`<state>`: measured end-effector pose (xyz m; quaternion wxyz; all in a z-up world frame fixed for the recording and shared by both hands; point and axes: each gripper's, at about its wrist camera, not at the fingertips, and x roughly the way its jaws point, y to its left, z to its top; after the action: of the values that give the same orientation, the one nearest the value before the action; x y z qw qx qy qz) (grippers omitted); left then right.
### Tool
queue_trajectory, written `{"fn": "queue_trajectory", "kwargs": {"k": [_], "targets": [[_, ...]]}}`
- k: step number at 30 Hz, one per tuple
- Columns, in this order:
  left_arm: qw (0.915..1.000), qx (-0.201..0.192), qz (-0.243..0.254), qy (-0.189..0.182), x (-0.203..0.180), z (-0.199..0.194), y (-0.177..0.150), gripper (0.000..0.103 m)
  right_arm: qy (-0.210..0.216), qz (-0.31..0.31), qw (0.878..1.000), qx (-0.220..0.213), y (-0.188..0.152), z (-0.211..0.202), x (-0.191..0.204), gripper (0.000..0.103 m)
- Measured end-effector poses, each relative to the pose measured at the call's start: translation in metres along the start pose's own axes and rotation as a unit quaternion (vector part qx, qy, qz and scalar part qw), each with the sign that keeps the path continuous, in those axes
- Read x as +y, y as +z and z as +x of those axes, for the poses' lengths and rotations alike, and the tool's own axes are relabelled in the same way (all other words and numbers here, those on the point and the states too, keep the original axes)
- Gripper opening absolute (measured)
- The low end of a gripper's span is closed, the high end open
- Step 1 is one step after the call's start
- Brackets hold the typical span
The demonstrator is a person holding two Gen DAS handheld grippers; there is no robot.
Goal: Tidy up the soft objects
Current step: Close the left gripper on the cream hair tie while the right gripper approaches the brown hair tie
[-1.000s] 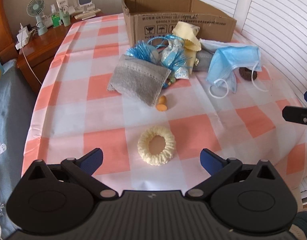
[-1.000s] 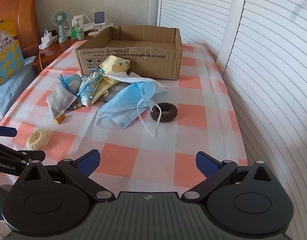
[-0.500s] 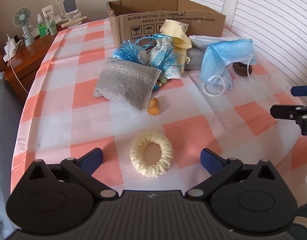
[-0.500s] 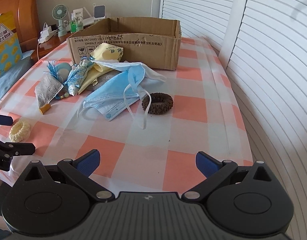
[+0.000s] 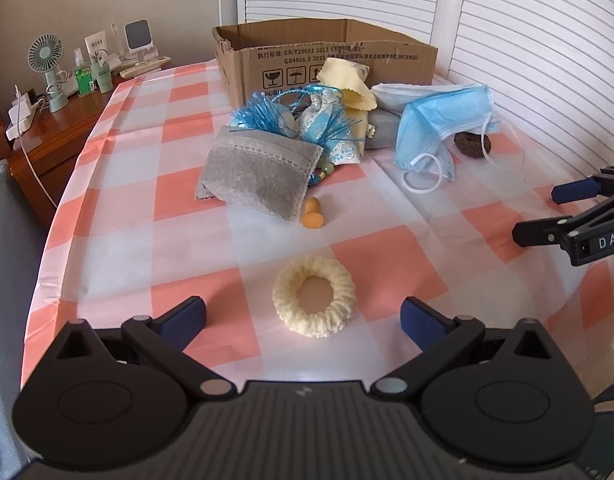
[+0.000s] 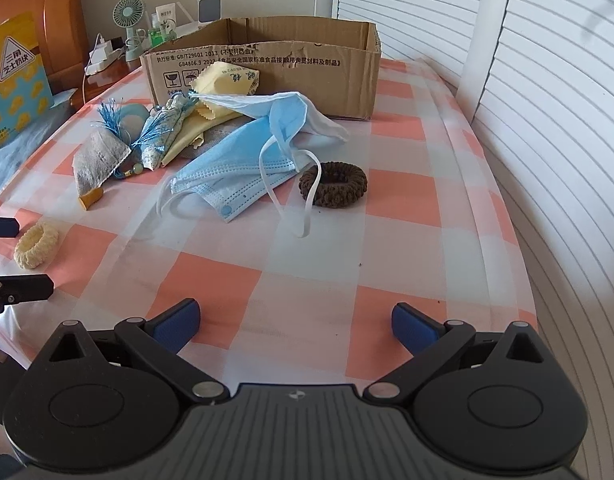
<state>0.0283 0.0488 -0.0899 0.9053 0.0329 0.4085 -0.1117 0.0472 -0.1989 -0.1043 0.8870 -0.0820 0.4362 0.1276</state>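
Two hand-held grippers hover over a desk [image 5: 119,184] draped in an orange-and-white checked cloth, both with jaws spread wide and gripping nothing. The left hand-held gripper [image 5: 303,316] frames a cream scrunchie [image 5: 314,301] lying flat between its blue fingertips [image 5: 185,314], without touching it. The right hand-held gripper [image 6: 295,322] faces bare cloth, well short of a brown scrunchie [image 6: 333,184] that has a white ear loop of a blue face mask [image 6: 235,168] draped across it. Farther back, a heap of soft items lies against an open cardboard box [image 6: 267,68]: a grey pouch [image 5: 259,172], a blue tasselled sachet [image 5: 327,128], a yellow cloth [image 5: 349,80]. A small orange object [image 5: 313,214] sits just beside the pouch.
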Motion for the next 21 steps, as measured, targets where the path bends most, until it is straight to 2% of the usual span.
{"fn": "queue_trajectory", "kwargs": {"k": [2,4,6,9,13,16,21], "targets": [[0.9999,-0.001,0.011,0.003,-0.002,-0.001,-0.001,0.101,0.000,-0.002,1.000,-0.002,-0.001,0.000,0.000,0.103],[0.9996,-0.004,0.028,0.006,-0.006,-0.003,0.000,0.095,0.000,-0.006,1.000,-0.006,-0.002,0.001,0.001,0.103],[0.9992,-0.006,0.039,0.005,-0.008,-0.006,0.000,0.078,0.000,-0.010,1.000,-0.010,-0.003,0.001,0.001,0.103],[0.9992,-0.007,0.040,-0.004,-0.007,-0.010,0.002,0.062,0.004,-0.015,1.000,-0.014,-0.004,0.001,0.000,0.103],[0.9993,-0.008,0.035,-0.010,-0.006,-0.009,0.004,0.056,0.003,-0.017,1.000,-0.015,-0.004,0.001,0.001,0.103],[0.9994,-0.008,0.029,-0.020,-0.006,-0.008,0.005,0.040,0.002,-0.018,1.000,-0.017,-0.005,0.002,0.001,0.103],[0.9993,-0.014,0.028,-0.022,-0.008,-0.008,0.006,0.034,0.004,-0.021,1.000,-0.017,-0.004,0.001,0.000,0.103]]}}
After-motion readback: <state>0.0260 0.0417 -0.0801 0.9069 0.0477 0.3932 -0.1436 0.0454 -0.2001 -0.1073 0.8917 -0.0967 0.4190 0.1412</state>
